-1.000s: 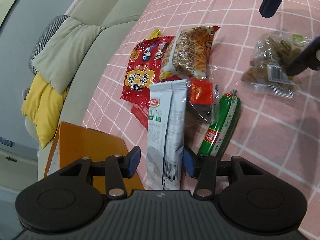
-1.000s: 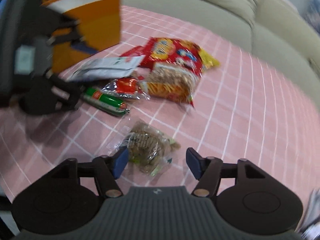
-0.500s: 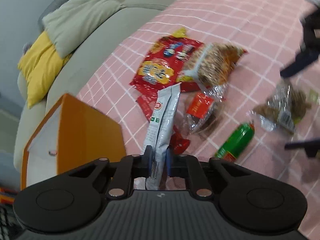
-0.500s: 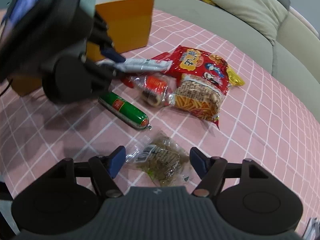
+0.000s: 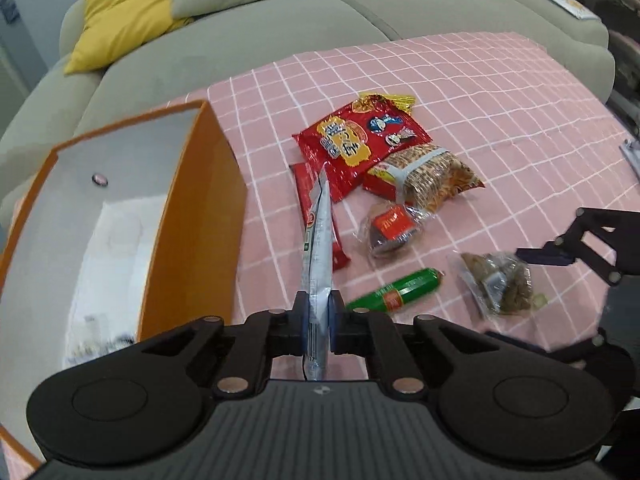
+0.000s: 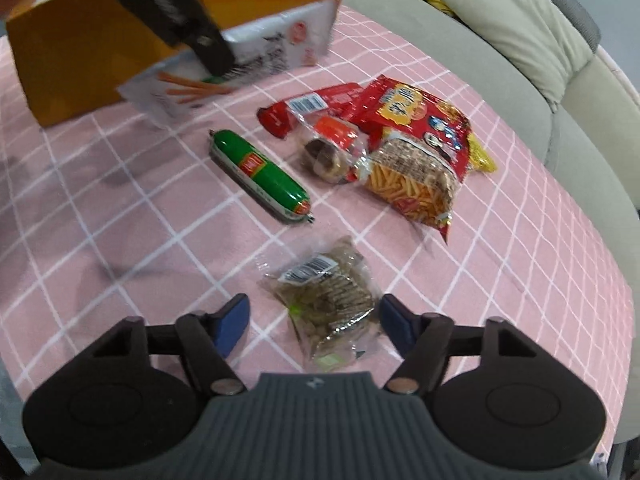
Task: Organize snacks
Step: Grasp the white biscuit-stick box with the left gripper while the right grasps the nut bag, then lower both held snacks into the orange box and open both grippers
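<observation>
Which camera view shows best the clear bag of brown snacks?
The right wrist view: the clear bag lies whole, close, between the closing right tongs, label readable. The left wrist view shows it small, near the edge.

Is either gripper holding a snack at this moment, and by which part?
The left gripper pinches the white snack packet near its barcode end. The right gripper is closing around the clear bag of brown snacks, pads not touching.
</observation>
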A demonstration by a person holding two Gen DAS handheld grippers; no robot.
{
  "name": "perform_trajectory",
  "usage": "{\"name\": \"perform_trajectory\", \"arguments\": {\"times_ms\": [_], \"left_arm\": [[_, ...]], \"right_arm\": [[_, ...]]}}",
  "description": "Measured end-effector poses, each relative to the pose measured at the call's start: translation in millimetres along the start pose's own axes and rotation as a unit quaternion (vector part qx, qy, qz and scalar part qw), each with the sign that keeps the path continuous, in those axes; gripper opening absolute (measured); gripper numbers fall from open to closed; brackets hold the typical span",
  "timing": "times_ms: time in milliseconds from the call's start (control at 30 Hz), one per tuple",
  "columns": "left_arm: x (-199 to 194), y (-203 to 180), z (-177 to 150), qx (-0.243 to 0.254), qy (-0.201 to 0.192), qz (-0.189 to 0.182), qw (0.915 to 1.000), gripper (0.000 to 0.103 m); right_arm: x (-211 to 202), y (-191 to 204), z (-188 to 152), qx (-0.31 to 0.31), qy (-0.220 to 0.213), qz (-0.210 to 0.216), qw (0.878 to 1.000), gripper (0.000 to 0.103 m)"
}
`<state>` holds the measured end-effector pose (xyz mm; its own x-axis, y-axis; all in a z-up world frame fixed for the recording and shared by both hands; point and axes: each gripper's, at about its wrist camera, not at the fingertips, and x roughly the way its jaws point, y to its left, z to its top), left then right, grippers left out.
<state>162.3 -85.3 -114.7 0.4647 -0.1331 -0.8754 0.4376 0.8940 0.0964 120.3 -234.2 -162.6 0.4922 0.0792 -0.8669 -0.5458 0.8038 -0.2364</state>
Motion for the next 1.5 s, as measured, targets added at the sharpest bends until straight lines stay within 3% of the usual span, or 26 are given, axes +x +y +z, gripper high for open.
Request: {"name": "perform_trajectory", "arguments": {"times_ms": [233, 500, 700, 933, 1167, 1500], "left_arm": [[-21, 1, -18, -0.053, 0.001, -0.033, 0.9981, 0.01], [-52, 3, -31, -0.088, -0.025, -0.05, 0.9946, 0.01], [-81, 9, -35, -0.113, -0.061, -0.047, 0.9907, 0.01], [-118, 27, -33, -0.121, -0.105, -0.026, 0.9867, 0.01], [-152, 64, -29, -0.116, -0.138, 0.022, 0.9833, 0.01], [-162, 128, -25, -0.124, -0.124, 0.069, 0.9821, 0.01]], "right_arm": [[4, -10, 1, 0.058, -0.001, 0.001, 0.998, 0.042], [-16, -23, -1, 0.174, -0.009, 0.028, 0.984, 0.038], [-63, -17, 6, 0.195, -0.053, 0.039, 0.979, 0.038], [-112, -10, 38, 0.192, -0.11, 0.057, 0.974, 0.038], [-139, 7, 94, 0.171, -0.161, 0.093, 0.967, 0.038], [-138, 49, 178, 0.108, -0.18, 0.134, 0.969, 0.038]]}}
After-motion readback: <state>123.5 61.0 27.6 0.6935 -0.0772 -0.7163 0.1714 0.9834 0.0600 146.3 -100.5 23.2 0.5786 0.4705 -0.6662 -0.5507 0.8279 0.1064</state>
